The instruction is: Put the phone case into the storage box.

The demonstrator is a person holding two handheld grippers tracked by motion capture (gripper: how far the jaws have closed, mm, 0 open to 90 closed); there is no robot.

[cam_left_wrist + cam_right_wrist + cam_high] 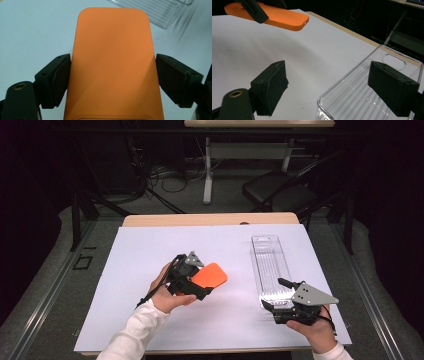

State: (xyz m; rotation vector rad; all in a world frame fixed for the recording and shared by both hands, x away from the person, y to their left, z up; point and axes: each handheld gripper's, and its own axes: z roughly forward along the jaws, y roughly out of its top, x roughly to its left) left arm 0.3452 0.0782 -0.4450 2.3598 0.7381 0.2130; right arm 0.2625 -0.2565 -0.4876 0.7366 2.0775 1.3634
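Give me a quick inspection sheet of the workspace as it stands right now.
Surface: white sheet over a wooden table.
Job's things: orange slab, held clear of the sheet; clear tray lying lengthwise on the right.
Clutter: nothing seen.
Grippers: left claw shut on the slab's long sides; right claw open, its jaws either side of the tray's near corner.
Cables: one trails from the left claw along the wrist; more lie on the floor behind.
Surroundings: dark room, a chair and a desk frame beyond the table.
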